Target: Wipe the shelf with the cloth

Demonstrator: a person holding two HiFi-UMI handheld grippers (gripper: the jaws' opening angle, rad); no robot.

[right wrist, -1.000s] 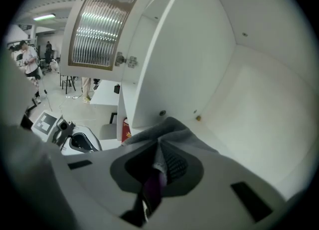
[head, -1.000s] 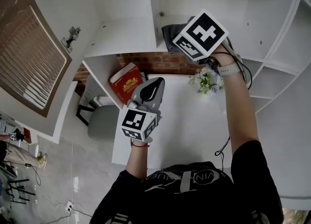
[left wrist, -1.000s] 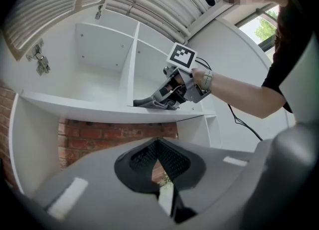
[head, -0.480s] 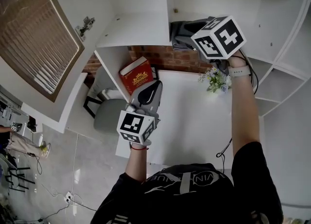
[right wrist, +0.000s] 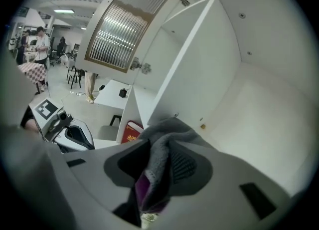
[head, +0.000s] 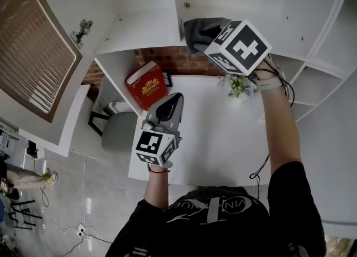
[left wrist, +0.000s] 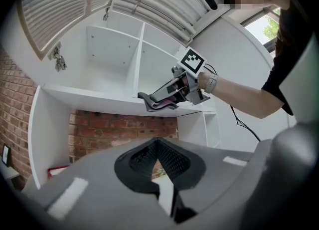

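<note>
A grey cloth [head: 196, 29] with a purple inner side lies bunched on the front edge of the white shelf [head: 142, 33], beside the upright divider. My right gripper [head: 207, 39] reaches up to it. In the right gripper view the cloth [right wrist: 158, 156] hangs between the jaws of the right gripper [right wrist: 160, 168], which are closing and still stand apart around it. The left gripper view shows the same cloth [left wrist: 158, 105] at the shelf [left wrist: 89, 97] lip. My left gripper [head: 173, 98] hangs lower, above the desk, shut and empty, its tips [left wrist: 157, 141] pointing up toward the shelf.
Below the shelf are a brick wall [head: 173, 59], a red book [head: 146, 87] leaning in the left bay, a small bunch of flowers [head: 239, 86] and a white desk [head: 212, 133]. A louvred cabinet door [head: 33, 55] stands open at left. A grey chair [head: 117, 133] sits beside the desk.
The right gripper has stayed at the shelf edge with the cloth, shifting slightly with the head's sway. The left gripper has barely moved.
</note>
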